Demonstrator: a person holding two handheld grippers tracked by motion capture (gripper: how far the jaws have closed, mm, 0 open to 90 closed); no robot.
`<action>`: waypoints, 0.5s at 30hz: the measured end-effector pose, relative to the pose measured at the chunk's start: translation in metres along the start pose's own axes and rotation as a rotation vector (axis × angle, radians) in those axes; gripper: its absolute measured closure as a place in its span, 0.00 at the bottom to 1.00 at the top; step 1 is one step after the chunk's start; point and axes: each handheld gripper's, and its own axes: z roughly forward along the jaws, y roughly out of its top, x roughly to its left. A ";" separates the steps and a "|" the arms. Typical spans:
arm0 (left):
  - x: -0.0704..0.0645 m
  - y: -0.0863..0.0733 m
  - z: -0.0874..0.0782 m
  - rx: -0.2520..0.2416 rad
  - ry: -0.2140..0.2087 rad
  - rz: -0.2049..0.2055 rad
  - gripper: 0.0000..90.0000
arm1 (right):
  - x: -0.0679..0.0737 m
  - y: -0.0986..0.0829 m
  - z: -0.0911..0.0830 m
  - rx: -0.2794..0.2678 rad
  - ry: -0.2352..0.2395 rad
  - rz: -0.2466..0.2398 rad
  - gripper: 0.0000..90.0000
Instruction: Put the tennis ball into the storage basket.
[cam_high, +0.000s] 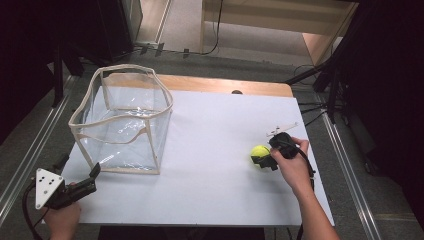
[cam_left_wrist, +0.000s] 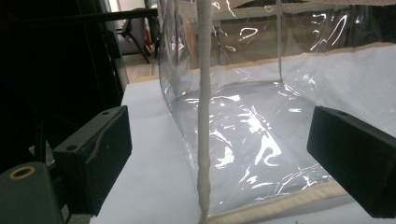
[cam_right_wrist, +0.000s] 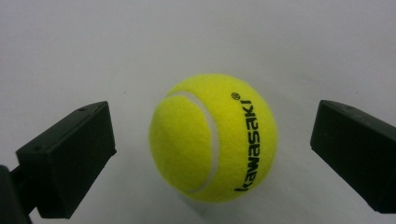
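A yellow tennis ball (cam_high: 259, 152) lies on the white table top (cam_high: 220, 150) at the right. My right gripper (cam_high: 265, 161) is open around it; in the right gripper view the ball (cam_right_wrist: 214, 137) sits between the two black jaws with a gap on each side. A clear plastic bag with a cream trim (cam_high: 122, 120) stands open at the left. My left gripper (cam_high: 94, 172) is open just off the bag's near left corner; in the left gripper view the bag's corner seam (cam_left_wrist: 203, 116) rises between the jaws.
A wooden strip (cam_high: 225, 85) runs along the table's far edge. Metal rails (cam_high: 30, 150) flank the table on both sides, with cables on the floor at the right. Bare white surface lies between bag and ball.
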 end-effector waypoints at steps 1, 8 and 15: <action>0.000 0.000 0.000 0.002 -0.001 0.001 0.08 | 0.000 0.001 0.003 0.017 0.004 0.000 0.00; 0.000 0.000 0.000 0.001 0.000 -0.001 0.08 | -0.002 0.004 0.010 0.075 0.012 0.002 0.06; 0.000 0.000 0.000 0.000 0.001 0.000 0.08 | -0.003 0.004 0.018 0.125 0.011 0.007 0.06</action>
